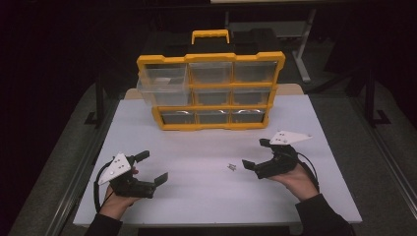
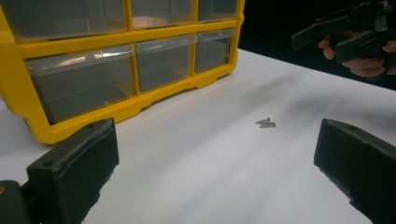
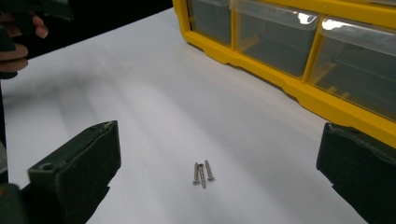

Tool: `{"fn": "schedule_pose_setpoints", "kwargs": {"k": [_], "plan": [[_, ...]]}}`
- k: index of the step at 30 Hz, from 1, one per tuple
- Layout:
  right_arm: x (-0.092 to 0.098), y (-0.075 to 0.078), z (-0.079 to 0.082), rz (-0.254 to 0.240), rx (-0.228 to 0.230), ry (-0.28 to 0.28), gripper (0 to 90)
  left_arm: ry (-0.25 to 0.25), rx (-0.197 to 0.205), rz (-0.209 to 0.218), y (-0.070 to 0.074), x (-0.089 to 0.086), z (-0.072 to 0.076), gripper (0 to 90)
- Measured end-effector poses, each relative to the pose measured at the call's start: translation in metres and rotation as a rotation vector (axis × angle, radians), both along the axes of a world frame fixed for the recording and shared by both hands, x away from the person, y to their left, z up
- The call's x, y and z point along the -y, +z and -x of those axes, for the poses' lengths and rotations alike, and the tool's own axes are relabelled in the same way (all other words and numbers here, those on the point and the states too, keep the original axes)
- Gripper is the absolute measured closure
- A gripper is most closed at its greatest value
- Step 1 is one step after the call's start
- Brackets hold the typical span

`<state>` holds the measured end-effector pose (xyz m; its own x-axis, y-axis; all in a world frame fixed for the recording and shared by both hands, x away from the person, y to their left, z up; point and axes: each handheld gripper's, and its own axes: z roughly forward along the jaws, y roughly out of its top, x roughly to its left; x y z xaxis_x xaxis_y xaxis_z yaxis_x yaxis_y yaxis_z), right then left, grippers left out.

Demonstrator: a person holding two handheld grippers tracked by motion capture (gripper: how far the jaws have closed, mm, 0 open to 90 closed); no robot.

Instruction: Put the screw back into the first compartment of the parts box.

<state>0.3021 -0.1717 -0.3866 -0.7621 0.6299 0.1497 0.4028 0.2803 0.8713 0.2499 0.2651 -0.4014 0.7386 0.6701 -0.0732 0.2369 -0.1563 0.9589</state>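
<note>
Three small silver screws (image 1: 231, 167) (image 2: 266, 123) (image 3: 202, 173) lie together on the white table (image 1: 206, 196). My right gripper (image 1: 254, 153) (image 3: 215, 182) is open just right of them, jaws spread wide with nothing between, and the screws lie on the table just ahead of its jaws. My left gripper (image 1: 153, 167) (image 2: 215, 182) is open too, near the front left, well apart from the screws. At the back stands a yellow organizer (image 1: 211, 91) (image 2: 116, 109) (image 3: 299, 91) with clear drawers; its top-left drawer (image 1: 162, 83) is pulled out.
The organizer has a yellow carry handle (image 1: 210, 35) on top. Beyond the table lie a dark floor and table legs (image 1: 302, 54). Bare white tabletop stretches between the two grippers and in front of the organizer.
</note>
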Motion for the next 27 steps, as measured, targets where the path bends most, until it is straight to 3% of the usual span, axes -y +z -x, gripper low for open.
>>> {"fn": "schedule_pose_setpoints", "kwargs": {"k": [1, 13, 27], "plan": [[-0.003, 0.0, -0.002, 0.014, 0.0, 0.018, 4.6, 0.0, -0.001, 0.001, 0.0, 0.0, 0.0, 0.0], [-0.017, 0.001, -0.015, 0.072, -0.022, 0.048, 11.1, -0.006, -0.003, 0.014, 0.0, 0.0, 0.0, 0.0], [-0.037, -0.005, -0.032, 0.14, -0.101, 0.114, 17.1, -0.007, 0.0, 0.041, 0.002, -0.001, 0.0, 0.0]]}}
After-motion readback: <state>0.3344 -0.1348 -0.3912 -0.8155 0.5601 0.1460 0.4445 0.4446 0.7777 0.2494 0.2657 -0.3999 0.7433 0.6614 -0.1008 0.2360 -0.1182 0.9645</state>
